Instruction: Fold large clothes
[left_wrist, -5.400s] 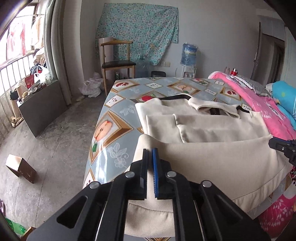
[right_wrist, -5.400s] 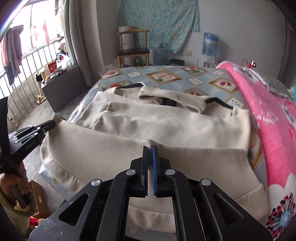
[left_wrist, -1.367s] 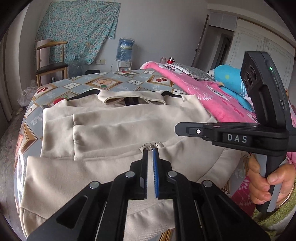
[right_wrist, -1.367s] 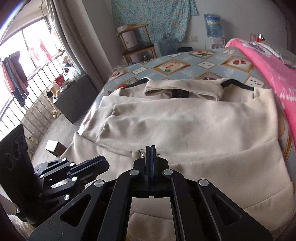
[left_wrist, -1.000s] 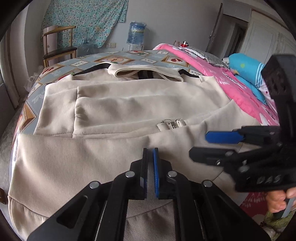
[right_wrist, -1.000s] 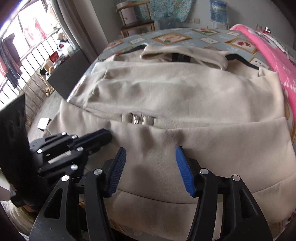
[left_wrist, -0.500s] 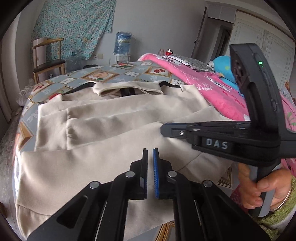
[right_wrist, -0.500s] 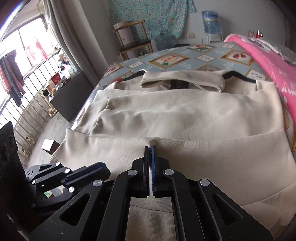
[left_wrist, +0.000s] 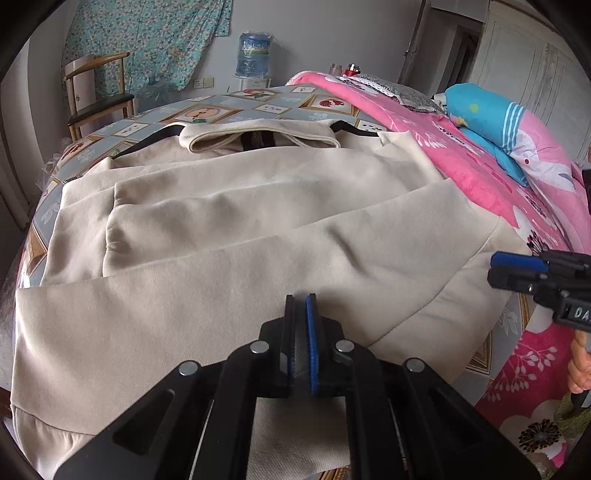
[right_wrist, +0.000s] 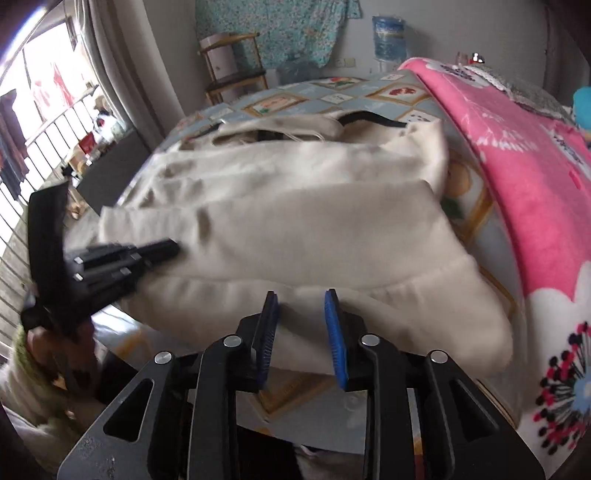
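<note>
Left gripper (left_wrist: 300, 299) closed, empty; right gripper (right_wrist: 302, 295) opening.

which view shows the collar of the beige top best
The left wrist view: it is sharp, and the collar of the beige top lies full width near the top centre, with its folded edge and dark inner lining clear. In the right wrist view the collar is motion-blurred and looks flatter, so its edge is harder to trace.

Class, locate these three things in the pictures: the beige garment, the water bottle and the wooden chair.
beige garment (left_wrist: 221, 288), left wrist view, on its folded-up lower panel.
water bottle (left_wrist: 254, 55), left wrist view, on the blue body.
wooden chair (left_wrist: 99, 105), left wrist view, on the dark seat.
</note>
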